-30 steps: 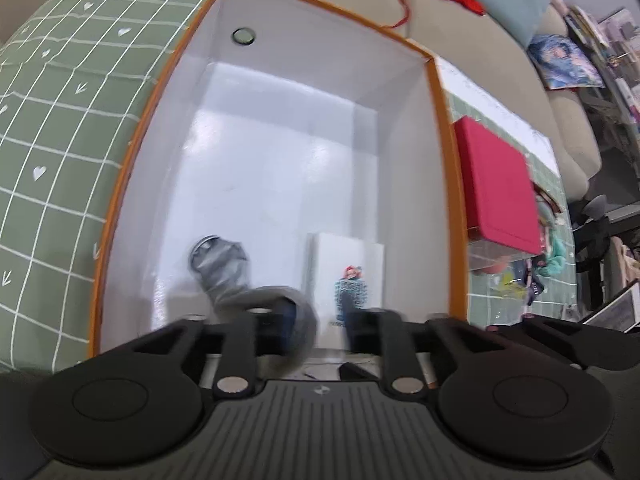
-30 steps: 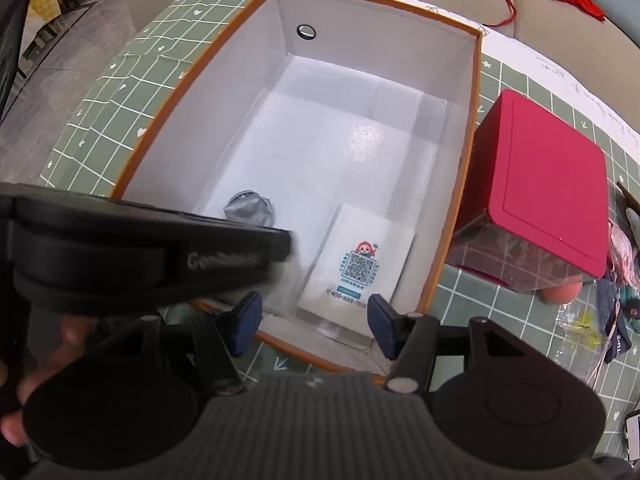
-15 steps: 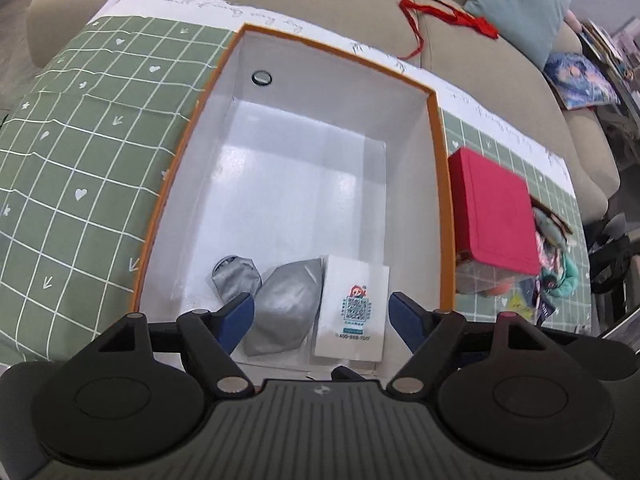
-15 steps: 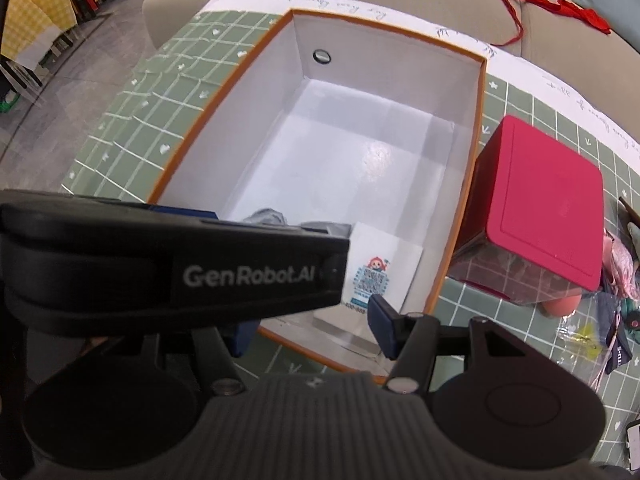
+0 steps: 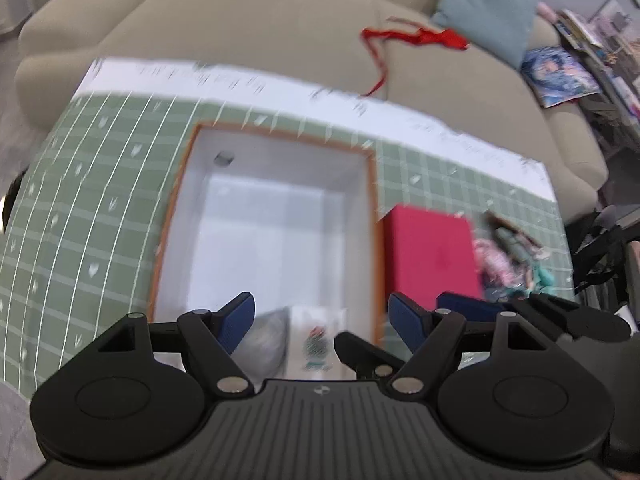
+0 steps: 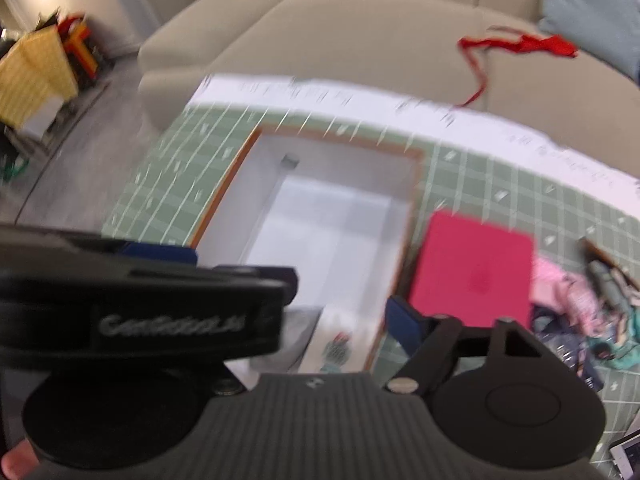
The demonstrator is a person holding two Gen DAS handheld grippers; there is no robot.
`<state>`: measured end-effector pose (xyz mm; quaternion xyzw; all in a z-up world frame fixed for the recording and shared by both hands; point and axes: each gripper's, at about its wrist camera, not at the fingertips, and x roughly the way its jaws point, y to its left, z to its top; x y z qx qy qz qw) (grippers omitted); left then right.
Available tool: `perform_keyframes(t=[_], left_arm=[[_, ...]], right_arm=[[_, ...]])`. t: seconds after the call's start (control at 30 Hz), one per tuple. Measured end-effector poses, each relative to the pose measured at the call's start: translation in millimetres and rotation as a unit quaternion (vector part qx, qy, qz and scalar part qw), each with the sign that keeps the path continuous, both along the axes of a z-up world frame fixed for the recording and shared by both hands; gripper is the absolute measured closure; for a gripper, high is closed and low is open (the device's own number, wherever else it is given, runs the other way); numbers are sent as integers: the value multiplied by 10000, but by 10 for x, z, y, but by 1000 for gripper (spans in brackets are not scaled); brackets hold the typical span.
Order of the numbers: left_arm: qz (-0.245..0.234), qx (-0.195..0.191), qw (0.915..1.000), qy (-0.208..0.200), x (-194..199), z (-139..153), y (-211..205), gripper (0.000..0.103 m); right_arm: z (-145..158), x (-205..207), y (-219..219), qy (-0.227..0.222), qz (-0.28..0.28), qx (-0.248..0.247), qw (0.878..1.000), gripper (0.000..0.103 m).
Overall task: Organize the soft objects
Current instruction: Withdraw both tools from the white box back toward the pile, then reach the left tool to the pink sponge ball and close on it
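Both grippers, left gripper point(image 5: 322, 318) and right gripper point(image 6: 340, 312), empty and spread above the box point(image 5: 172, 216); right jaws just widened; soft pile point(image 6: 568, 300) lies beyond the box, nearer the right.

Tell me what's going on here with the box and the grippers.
A person is sorting soft items into the orange-rimmed box with two handheld grippers. Both the left gripper and the right gripper have just been opening and hold nothing. A grey pouch and a white packet lie in the box; more items wait beside the red-lidded container.
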<state>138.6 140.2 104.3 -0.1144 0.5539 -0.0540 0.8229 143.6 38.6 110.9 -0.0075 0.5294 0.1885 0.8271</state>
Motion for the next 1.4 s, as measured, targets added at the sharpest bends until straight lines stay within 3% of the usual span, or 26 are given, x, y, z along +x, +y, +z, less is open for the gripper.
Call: perform_keyframes(t=[0.2, 0.37, 0.5, 0.7, 0.87, 1.03, 1.2, 1.3, 1.4], left_arm=[[-312, -381, 9985, -249, 150, 309, -462, 14], [-683, -709, 9946, -325, 175, 345, -986, 14], [-1109, -884, 9896, -228, 165, 230, -1400, 14], [-1630, -808, 9832, -174, 23, -60, -1912, 14], [-1893, -598, 9798, -232, -161, -260, -2079, 14], [-1838, -317, 9824, -84, -280, -431, -2066, 14], [-1683, -236, 9855, -34, -332, -503, -1999, 14], [-1675, -211, 9857, -1, -343, -532, -1992, 14], [-1685, -154, 9856, 21, -348, -569, -2017, 14]], right_arm=[[263, 58, -689, -370, -533, 43, 9979, 14], [197, 10, -1395, -370, -1135, -116, 9928, 13], [-74, -97, -1944, -146, -1609, -190, 9867, 13], [-683, -302, -2561, 160, -2023, 71, 9792, 13], [-1221, -437, -2703, 86, -1739, 224, 9845, 14], [-1613, -405, -2572, 8, -1373, -57, 9905, 14], [-1815, -341, -2467, 14, -1367, -390, 9898, 14], [-1937, -272, -2442, 249, -1334, -590, 9890, 14], [-2025, -246, -2475, 290, -1467, -547, 9872, 23]])
